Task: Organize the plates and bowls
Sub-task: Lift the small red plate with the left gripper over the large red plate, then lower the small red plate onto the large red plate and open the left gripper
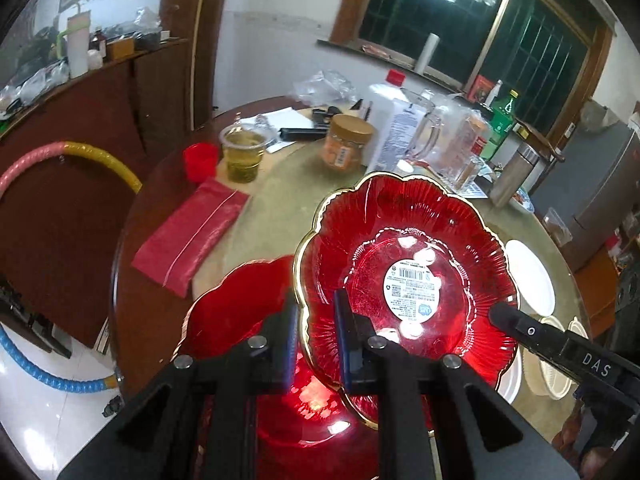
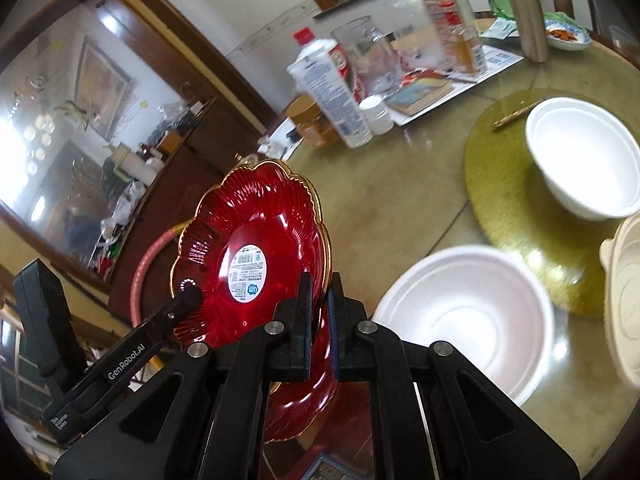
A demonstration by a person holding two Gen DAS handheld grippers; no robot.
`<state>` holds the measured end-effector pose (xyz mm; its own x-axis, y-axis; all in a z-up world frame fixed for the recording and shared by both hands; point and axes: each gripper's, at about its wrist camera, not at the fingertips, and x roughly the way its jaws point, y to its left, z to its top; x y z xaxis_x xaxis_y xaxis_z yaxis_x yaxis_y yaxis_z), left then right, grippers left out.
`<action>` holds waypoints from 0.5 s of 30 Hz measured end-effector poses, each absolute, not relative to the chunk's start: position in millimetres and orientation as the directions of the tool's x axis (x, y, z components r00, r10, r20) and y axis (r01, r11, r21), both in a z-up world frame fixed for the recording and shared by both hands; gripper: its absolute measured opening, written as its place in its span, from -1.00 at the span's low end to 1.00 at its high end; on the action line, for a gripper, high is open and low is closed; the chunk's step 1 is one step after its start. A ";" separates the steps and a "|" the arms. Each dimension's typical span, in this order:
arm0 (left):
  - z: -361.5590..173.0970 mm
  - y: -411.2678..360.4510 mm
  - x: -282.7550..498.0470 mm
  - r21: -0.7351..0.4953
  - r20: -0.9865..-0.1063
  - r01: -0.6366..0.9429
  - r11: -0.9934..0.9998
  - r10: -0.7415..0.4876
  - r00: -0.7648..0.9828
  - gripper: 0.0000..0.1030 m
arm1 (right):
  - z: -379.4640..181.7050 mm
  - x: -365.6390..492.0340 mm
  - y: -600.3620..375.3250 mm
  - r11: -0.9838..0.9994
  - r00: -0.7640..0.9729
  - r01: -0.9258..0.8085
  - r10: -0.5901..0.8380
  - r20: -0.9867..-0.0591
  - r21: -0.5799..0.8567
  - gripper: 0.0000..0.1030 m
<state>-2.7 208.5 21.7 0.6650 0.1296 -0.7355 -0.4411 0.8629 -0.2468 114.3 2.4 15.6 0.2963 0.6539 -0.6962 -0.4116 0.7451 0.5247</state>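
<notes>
Left wrist view: left gripper (image 1: 316, 300) is clamped on the gold scalloped rim of a red glass plate (image 1: 404, 256), held tilted above the table (image 1: 280, 208), w/ a white sticker (image 1: 414, 292) on its centre. A second red plate (image 1: 240, 308) lies below and to the left, partly under the first. The right gripper's fingers (image 1: 516, 320) grip the same plate's far rim. White bowls (image 1: 530, 276) sit to the right on the table; a cup of yellow liquid (image 1: 242, 156) and an orange jar (image 1: 348, 142) are farther back.

Right wrist view: right gripper (image 2: 320, 292) pinches the red plate's rim, jaws nearly together. Plate stands steeply tilted. The left gripper's fingers (image 2: 186, 298) hold the opposite edge. Two white bowls, one near (image 2: 468, 312) and one far (image 2: 584, 160), sit right.
</notes>
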 end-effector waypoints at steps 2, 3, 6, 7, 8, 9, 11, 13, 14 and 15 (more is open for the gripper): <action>15.0 213.5 -10.0 -0.258 -0.743 -0.453 0.853 0.124 0.657 -0.72 | 12.7 107.1 8.3 0.745 0.289 -0.424 0.650 -0.703 0.515 -0.87; 11.8 215.8 -13.6 -0.267 -0.747 -0.458 0.848 0.119 0.655 -0.72 | 11.5 104.7 11.1 0.745 0.285 -0.428 0.648 -0.706 0.512 -0.87; 2.2 222.2 -24.7 -0.282 -0.755 -0.476 0.833 0.113 0.646 -0.72 | 5.4 97.1 17.9 0.740 0.266 -0.437 0.649 -0.713 0.511 -0.87; -0.8 223.3 -28.3 -0.279 -0.757 -0.482 0.830 0.119 0.643 -0.72 | 2.9 94.9 20.2 0.741 0.263 -0.438 0.647 -0.716 0.508 -0.87; -2.3 223.7 -30.2 -0.273 -0.757 -0.487 0.830 0.128 0.641 -0.72 | -0.3 92.8 22.6 0.741 0.258 -0.438 0.646 -0.719 0.509 -0.87; -3.8 224.3 -32.2 -0.266 -0.757 -0.493 0.829 0.136 0.639 -0.72 | -3.3 91.4 24.9 0.739 0.249 -0.438 0.646 -0.721 0.511 -0.87; -6.3 225.1 -36.1 -0.252 -0.759 -0.500 0.828 0.152 0.634 -0.72 | -8.7 88.1 30.2 0.740 0.239 -0.440 0.643 -0.727 0.509 -0.87; -9.1 225.8 -38.5 -0.238 -0.760 -0.510 0.827 0.168 0.628 -0.71 | -12.9 86.9 33.5 0.738 0.228 -0.440 0.643 -0.731 0.512 -0.87; -10.9 226.5 -39.3 -0.234 -0.761 -0.512 0.827 0.172 0.626 -0.71 | -15.7 86.4 35.5 0.739 0.224 -0.440 0.641 -0.735 0.511 -0.87; -12.8 227.0 -39.6 -0.229 -0.762 -0.515 0.826 0.178 0.623 -0.71 | -18.0 85.8 36.8 0.740 0.221 -0.440 0.638 -0.738 0.508 -0.87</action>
<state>-39.6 227.0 -12.8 0.6231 0.1777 -0.7617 -0.5151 0.8261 -0.2286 85.8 36.8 -18.0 0.2210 0.6379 -0.7378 -0.4401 0.7403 0.5082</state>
